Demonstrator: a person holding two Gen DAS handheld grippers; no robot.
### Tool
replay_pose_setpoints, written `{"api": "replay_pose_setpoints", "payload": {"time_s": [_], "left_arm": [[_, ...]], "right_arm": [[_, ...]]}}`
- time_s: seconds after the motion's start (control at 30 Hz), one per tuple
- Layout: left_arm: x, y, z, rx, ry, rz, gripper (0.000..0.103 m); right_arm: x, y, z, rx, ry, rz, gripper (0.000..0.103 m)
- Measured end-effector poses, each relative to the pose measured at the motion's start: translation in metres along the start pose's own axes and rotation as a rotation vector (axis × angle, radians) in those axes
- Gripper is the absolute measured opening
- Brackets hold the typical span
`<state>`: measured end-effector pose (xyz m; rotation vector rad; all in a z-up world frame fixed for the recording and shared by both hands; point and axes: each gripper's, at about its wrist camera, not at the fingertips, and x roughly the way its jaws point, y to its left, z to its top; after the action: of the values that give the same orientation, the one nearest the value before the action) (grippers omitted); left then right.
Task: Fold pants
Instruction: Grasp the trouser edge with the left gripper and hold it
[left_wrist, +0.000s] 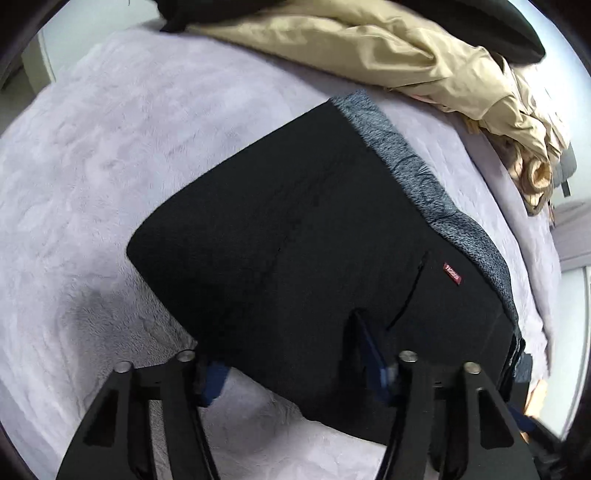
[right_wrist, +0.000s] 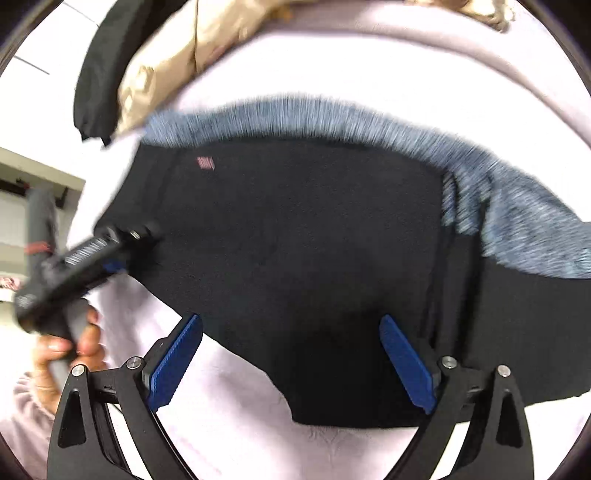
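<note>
In the right wrist view, the right gripper hangs nearest, its jaws spread wide and grasping nothing. Its blue pads stand well apart, one over the pale blanket at the left, the other over the near edge of the black pants. The pants lie folded into a broad dark block on the blanket, with a fuzzy grey lining showing along their far edge and down the right side. A small red label sits on the black cloth near the far left corner. At the left edge of the pants, the left gripper reaches in, blurred, with a bare hand wrapped around its handle.

In the left wrist view, the left gripper has its jaws released and wide: the left finger is over the blanket just beside the pants' near edge, and the right finger rests on the black cloth. Whether any cloth lies between them is not clear. The red label shows to the right, near the grey lining.

Farther off, a crumpled tan garment lies at the far side of the blanket, apart from the pants, and a black garment lies beyond it.
</note>
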<state>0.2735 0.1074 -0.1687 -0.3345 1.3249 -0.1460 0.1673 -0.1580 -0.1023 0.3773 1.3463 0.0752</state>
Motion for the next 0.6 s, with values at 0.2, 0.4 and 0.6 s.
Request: {"api": "replay_pose_setpoints", "payload": {"time_s": [0.2, 0.4, 0.6], "left_arm": [[-0.012, -0.027, -0.004, 0.120, -0.055, 0.095, 0.050], [-0.009, -0.024, -0.001, 0.102, -0.036, 0.084, 0.050], [-0.014, -0.024, -0.006, 0.156, -0.069, 0.102, 0.050]], "right_arm": [[-0.046, -0.002, 0.025, 0.030, -0.072, 0.043, 0.098], [-0.058, 0.012, 0.050, 0.054, -0.057, 0.090, 0.098], [-0.068, 0.054, 0.066, -0.042, -0.057, 0.132, 0.098]]}}
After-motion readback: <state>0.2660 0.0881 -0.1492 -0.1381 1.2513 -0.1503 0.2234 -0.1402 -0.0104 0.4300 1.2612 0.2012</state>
